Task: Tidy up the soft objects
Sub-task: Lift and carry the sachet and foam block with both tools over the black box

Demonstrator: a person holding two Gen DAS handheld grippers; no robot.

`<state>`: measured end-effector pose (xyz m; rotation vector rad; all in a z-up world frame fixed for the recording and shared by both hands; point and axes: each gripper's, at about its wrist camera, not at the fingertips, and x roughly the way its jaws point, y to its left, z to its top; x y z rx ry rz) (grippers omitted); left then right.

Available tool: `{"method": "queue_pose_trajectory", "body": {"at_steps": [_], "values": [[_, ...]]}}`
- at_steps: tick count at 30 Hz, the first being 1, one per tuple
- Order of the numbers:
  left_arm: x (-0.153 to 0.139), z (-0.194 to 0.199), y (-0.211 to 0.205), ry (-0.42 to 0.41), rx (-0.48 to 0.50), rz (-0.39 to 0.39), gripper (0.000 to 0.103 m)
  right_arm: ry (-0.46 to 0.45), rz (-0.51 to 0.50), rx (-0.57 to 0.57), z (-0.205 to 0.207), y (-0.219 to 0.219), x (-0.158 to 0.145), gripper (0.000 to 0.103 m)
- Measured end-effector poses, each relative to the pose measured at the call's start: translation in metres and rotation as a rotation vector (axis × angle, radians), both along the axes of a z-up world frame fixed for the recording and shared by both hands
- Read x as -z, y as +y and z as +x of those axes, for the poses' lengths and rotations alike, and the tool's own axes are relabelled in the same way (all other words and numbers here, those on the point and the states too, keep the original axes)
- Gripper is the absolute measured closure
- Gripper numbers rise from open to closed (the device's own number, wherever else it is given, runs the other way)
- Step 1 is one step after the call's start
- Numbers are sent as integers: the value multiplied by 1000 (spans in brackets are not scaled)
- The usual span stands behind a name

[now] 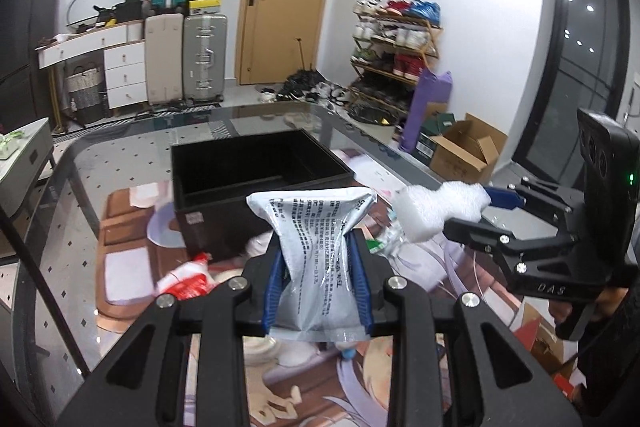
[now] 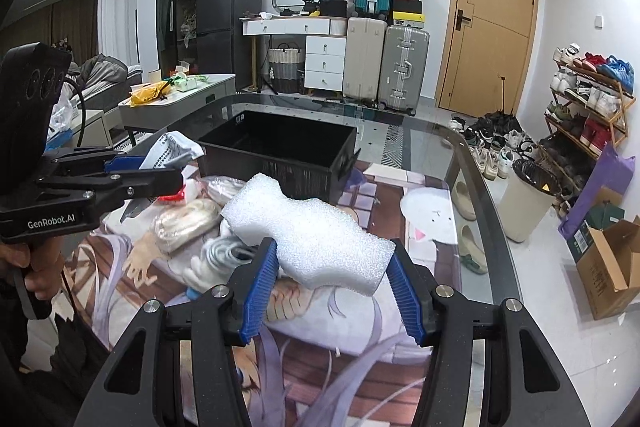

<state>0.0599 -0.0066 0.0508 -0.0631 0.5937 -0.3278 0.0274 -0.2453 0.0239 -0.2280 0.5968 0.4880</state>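
Both claws grip loads: left gripper (image 1: 318, 281) pinches a silver pouch (image 1: 314, 247) at centre frame, right gripper (image 2: 330, 291) clamps a white foam block (image 2: 308, 231). Ahead, upper centre, the black bin (image 2: 280, 151) stands empty. Foam overhangs the pads and could twist free; the bin's rim leaves ample room.

The black bin's (image 1: 256, 163) floor is lost in shadow.

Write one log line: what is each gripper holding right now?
left gripper: shut on silver pouch | right gripper: shut on white foam block | black bin: empty, ahead
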Motion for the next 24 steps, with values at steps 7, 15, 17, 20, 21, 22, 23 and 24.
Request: {"method": "queue_pose_trajectory", "body": {"at_steps": [7,15,17,20,21,22,23,24], "values": [[-6,11,13,-8,-58,-30,74,-7,20,24,26,13,-10,48],[-10,29,22,-11,-120,-56,74,-16,38,34,58,32,-24,48],[-10,35,27,-2,-139,-65,73,-14,37,35,67,38,-25,48],[-9,43,29,9,-159,-70,73,-14,30,35,78,45,-27,48],[-8,47,29,12,-167,-63,73,-13,27,34,82,48,-28,48],[-8,49,31,12,-170,-62,73,-11,26,34,86,50,-29,48],[-8,52,31,11,-175,-61,73,-9,24,34,90,53,-29,48],[-8,53,32,10,-177,-59,73,-8,24,35,93,55,-29,48]]}}
